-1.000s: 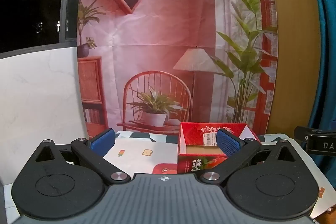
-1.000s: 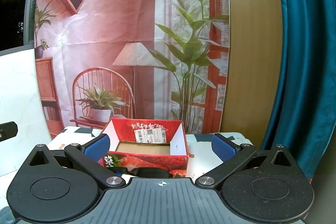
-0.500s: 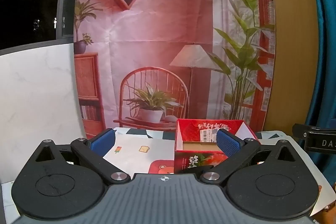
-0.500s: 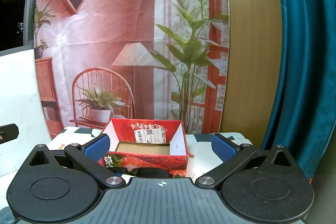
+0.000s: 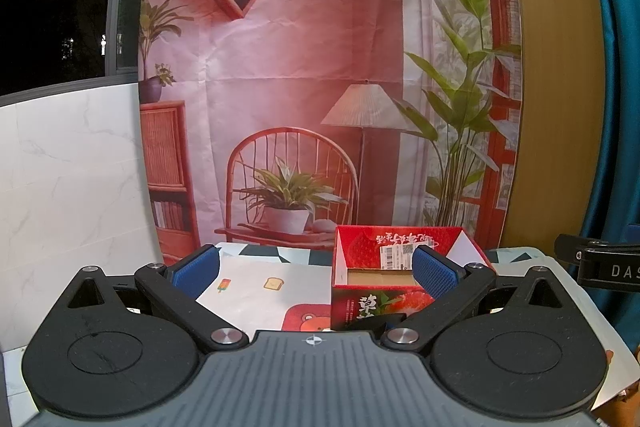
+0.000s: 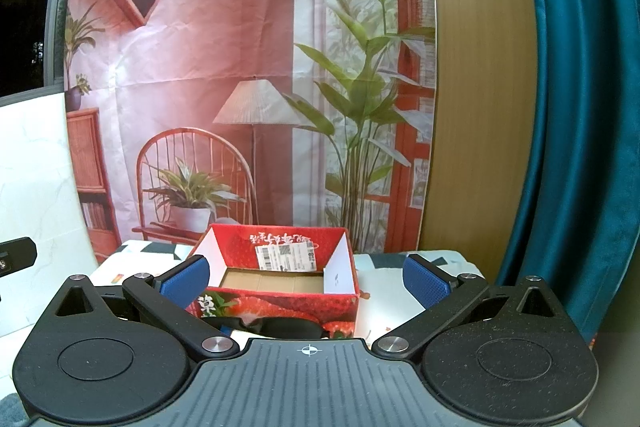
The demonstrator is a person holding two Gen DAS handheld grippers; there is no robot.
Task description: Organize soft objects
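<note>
While both grippers gape, glossy red cardboard box [image 6: 276, 301] sits empty

Box [image 6: 276, 303]: red outside w/ strawberry print, green leaves and white lettering; white inner side walls, plain brown cardboard floor, white label w/ black print on the red back wall. Desk [image 5: 256, 291] cover: white w/ small toast and popsicle pics, dark teal and pale blocks along the far edge, red patch w/ a brown bear at 6 o'clock of the toast. Left gripper [image 5: 316, 269] and right gripper [image 6: 306, 277]: black arms, ribbed grey body, blue textured pads, silver pivots. Backdrop [image 6: 224, 67] at 12 o'clock: pink-red room print, red chair, green plants, pale lamp. Curtain [image 6: 580, 107] at 3 o'clock: deep teal. Panel [image 5: 68, 179] at 9 o'clock: white marble, faint grey veins.
</note>
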